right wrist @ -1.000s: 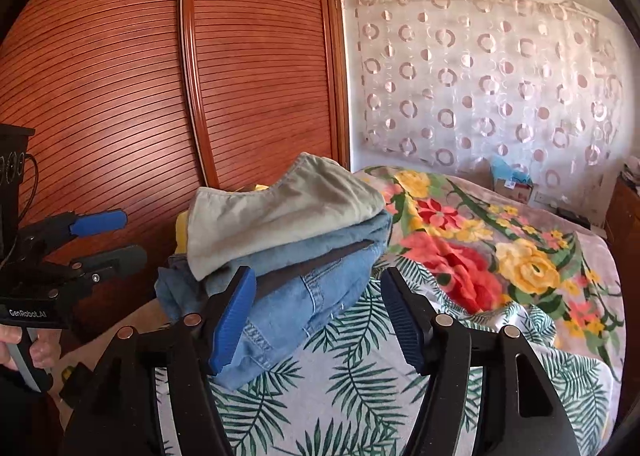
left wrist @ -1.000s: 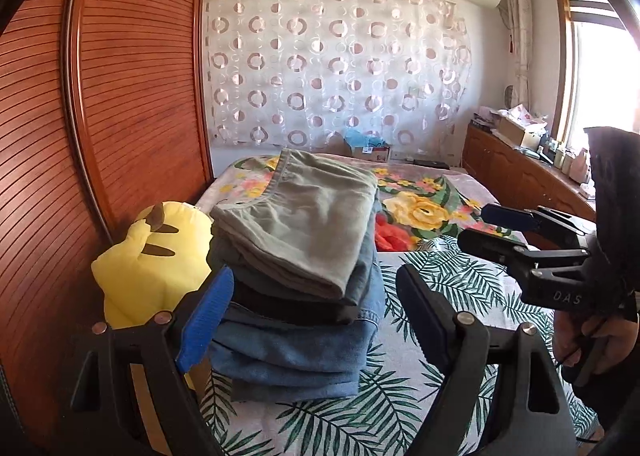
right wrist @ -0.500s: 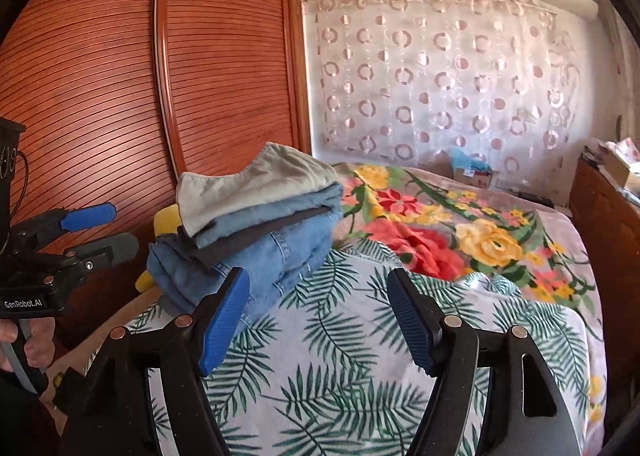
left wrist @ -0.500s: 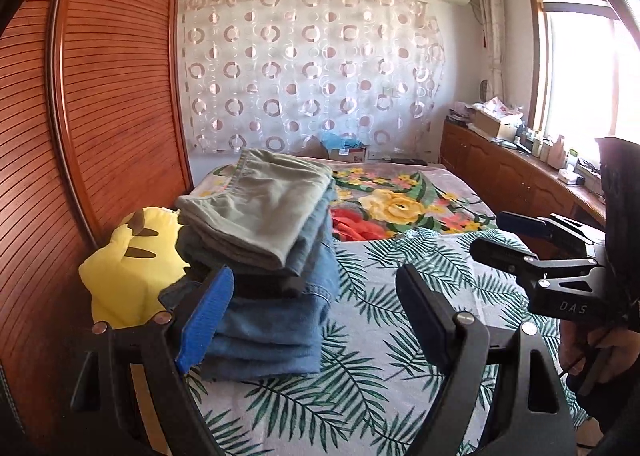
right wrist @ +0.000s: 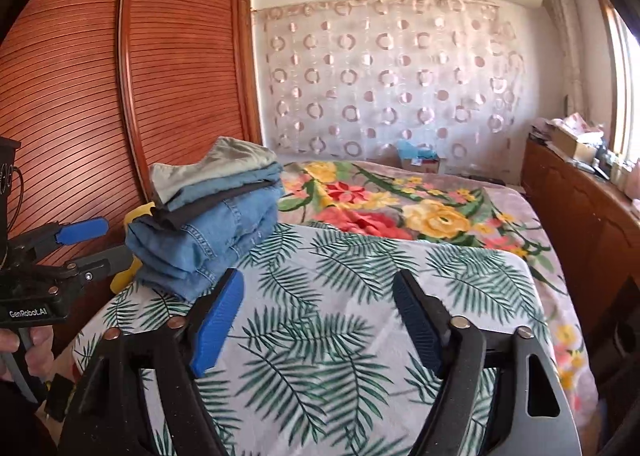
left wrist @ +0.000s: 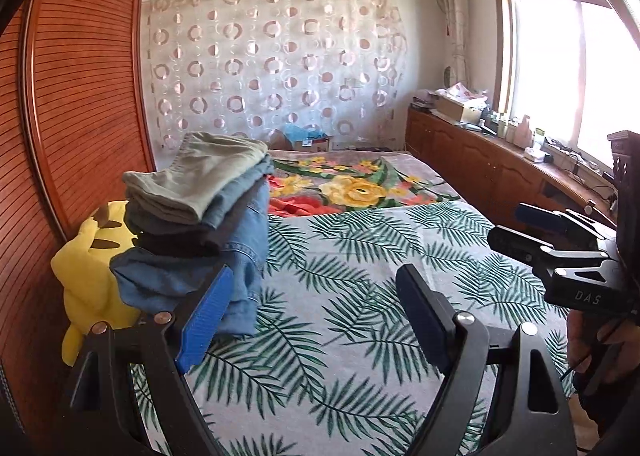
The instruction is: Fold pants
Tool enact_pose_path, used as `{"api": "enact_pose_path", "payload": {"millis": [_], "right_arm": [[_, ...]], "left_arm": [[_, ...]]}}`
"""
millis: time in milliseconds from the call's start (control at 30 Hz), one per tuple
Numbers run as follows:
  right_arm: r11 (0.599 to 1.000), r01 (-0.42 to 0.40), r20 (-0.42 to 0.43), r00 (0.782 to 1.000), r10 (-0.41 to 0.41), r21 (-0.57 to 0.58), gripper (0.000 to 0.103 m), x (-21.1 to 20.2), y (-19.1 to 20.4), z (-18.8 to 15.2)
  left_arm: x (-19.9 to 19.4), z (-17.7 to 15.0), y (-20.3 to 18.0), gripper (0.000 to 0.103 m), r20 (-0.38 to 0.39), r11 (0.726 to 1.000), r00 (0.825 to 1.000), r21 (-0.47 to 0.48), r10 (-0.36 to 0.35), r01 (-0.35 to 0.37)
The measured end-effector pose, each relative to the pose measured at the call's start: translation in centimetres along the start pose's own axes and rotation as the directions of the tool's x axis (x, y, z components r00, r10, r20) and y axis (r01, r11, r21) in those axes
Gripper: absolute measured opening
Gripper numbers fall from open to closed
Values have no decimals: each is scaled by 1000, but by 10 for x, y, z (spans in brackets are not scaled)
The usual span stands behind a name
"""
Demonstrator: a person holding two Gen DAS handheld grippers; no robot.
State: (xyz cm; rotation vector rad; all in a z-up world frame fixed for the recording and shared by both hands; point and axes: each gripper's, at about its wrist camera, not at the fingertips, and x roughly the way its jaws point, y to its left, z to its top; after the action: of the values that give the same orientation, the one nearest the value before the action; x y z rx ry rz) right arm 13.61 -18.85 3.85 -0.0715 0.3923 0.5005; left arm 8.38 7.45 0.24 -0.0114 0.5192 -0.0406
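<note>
Denim-and-khaki stack of folded pants (left wrist: 200,223) now sits at ten o'clock; both wide, empty tools, left tool (left wrist: 316,308) and right tool (right wrist: 316,320), have swung off it, the right's jaws just opening further, so probably this pair is done.

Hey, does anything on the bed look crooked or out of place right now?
The stack of folded pants sits at the bed's left edge, its layers unevenly aligned and the top grey pair skewed. A yellow plush toy is wedged beside it.

left gripper (left wrist: 316,306) jaws wide, empty, right gripper (right wrist: 318,314) just opening, empty
</note>
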Motion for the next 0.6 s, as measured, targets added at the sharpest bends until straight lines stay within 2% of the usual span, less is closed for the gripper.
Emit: {"api": "enact_pose_path", "payload": {"millis": [167, 600], "right_arm": [[997, 57, 4, 998, -58, 43, 84, -22, 10, -6], [982, 177, 67, 981, -181, 68, 84, -73, 56, -16]], "left_arm": [[-8, -3, -15, 84, 0, 1000, 1000, 5, -12, 12], [-41, 9, -32, 84, 62, 1000, 998, 14, 2, -3]]}}
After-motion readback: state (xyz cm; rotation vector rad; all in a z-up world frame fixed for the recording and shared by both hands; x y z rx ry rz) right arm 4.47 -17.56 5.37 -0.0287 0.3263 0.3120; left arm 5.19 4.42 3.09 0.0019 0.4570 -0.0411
